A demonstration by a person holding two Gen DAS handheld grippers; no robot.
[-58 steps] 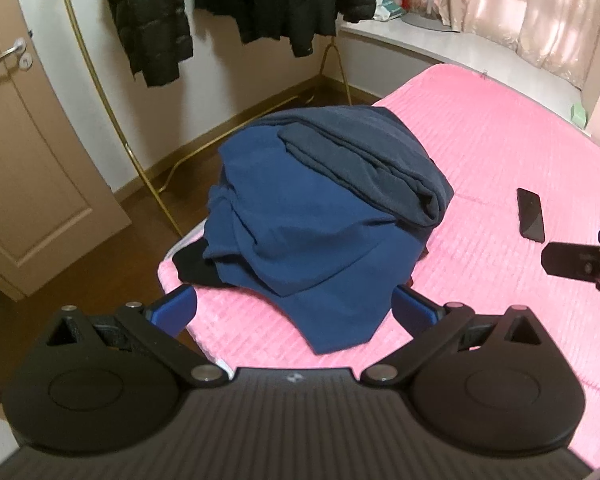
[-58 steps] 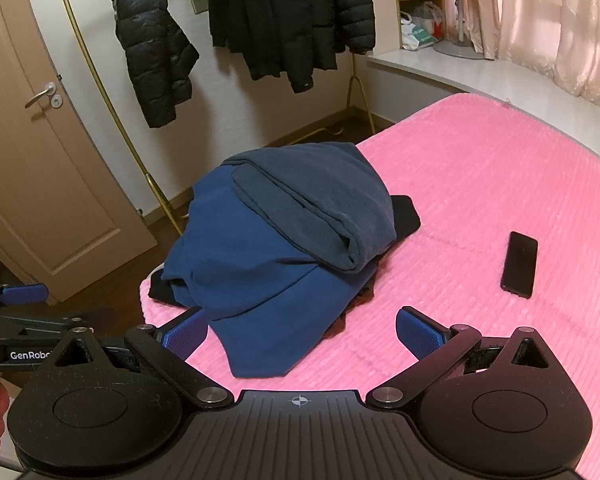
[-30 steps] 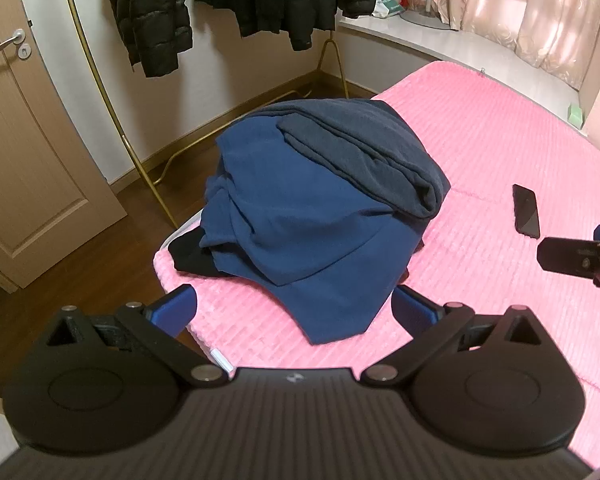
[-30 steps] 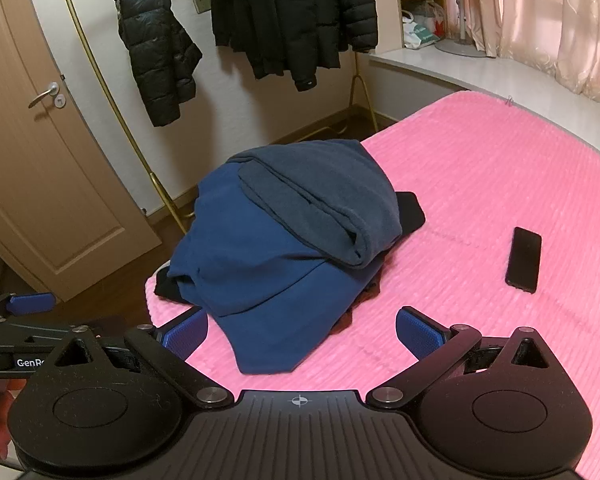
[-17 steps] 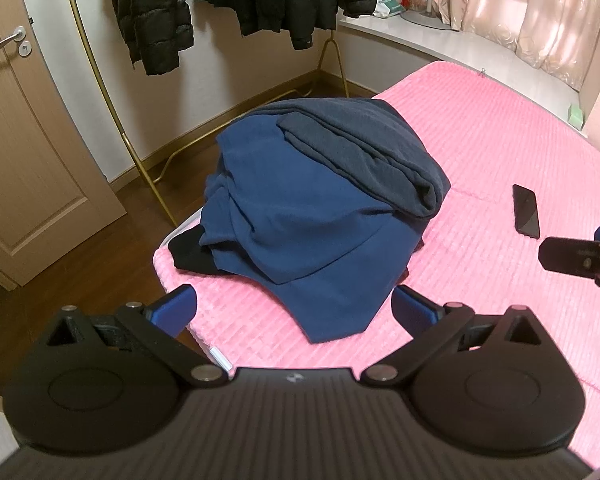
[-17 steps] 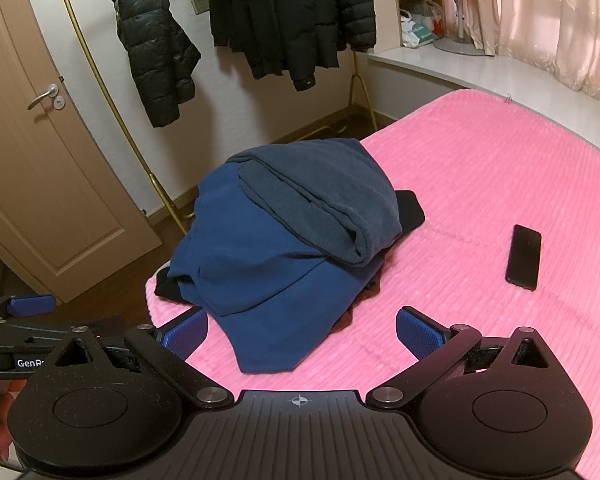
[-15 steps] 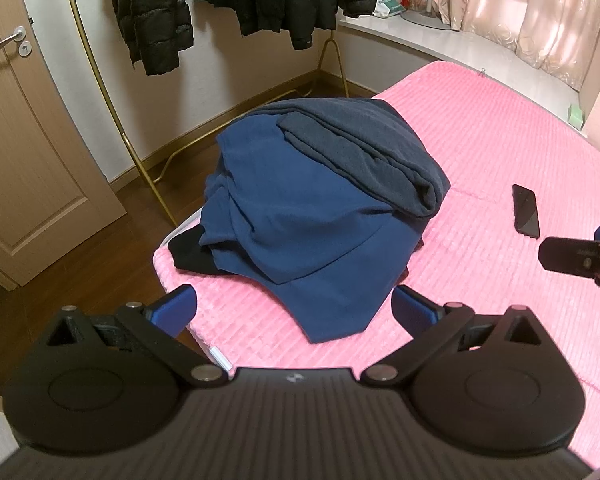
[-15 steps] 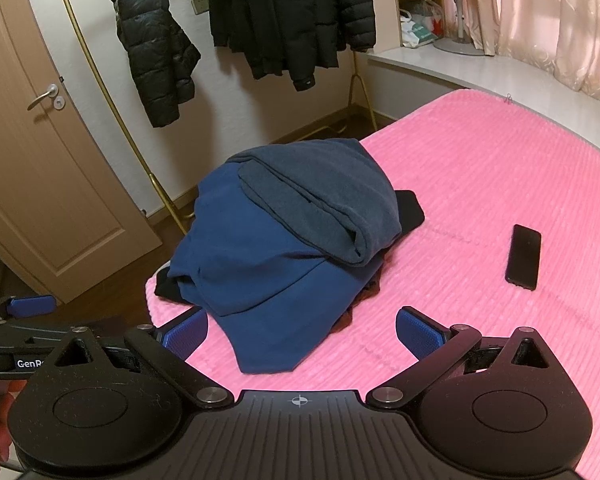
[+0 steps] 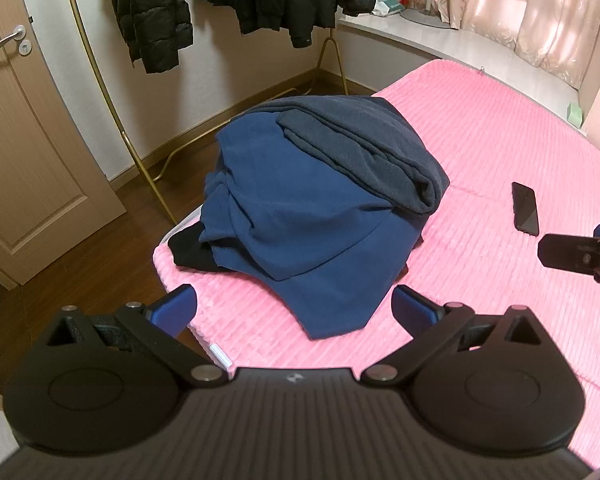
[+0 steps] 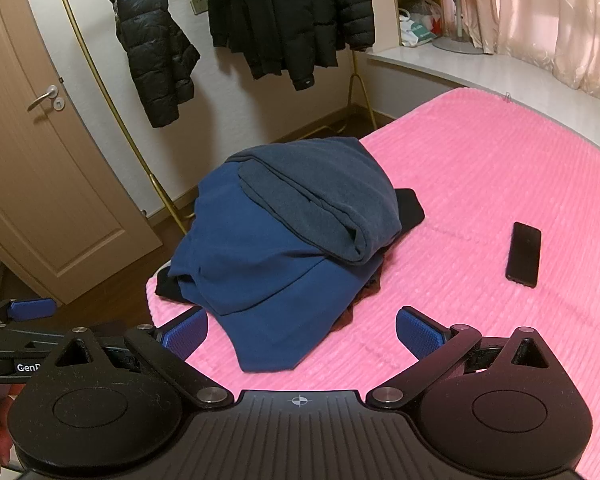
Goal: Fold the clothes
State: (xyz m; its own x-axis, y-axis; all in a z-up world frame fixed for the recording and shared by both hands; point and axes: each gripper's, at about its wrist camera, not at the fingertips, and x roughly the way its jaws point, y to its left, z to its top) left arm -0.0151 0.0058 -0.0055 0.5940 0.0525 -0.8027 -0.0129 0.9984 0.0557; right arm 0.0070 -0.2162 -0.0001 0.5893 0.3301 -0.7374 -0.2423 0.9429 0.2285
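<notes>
A heap of clothes is sitting on the near corner of a bed covered with a pink ribbed blanket (image 9: pixel 500 152). The blue garment (image 9: pixel 300 232) is making up the bulk of the heap, one pointed corner of it trailing forward over the blanket toward the cameras. A grey-blue garment (image 9: pixel 364 148), folded over on itself, is lying across the top of the blue one, its rolled edge facing right. A black garment (image 9: pixel 188 254) is peeking out from beneath the heap at the left edge of the bed (in the right wrist view another black piece (image 10: pixel 410 210) is showing behind the heap on the right, and whether it is the same garment cannot be told).

The left gripper (image 9: pixel 294 306) is hovering just short of the trailing corner, its blue-padded fingers (image 9: pixel 176 306) spread wide and grasping nothing. The right gripper (image 10: pixel 302 330) is hanging likewise in front of the heap, fingers (image 10: pixel 420 336) released and apart, touching no cloth.

A dark phone (image 10: pixel 524 254) is lying flat on the blanket, well apart from the heap on the right. Beyond the bed, black puffer jackets (image 10: pixel 156 60) are hanging on a gold rack (image 10: pixel 100 76) against the wall, beside a wooden door (image 10: pixel 40 180). Pale curtains (image 9: pixel 540 4) are hanging at the far right.
</notes>
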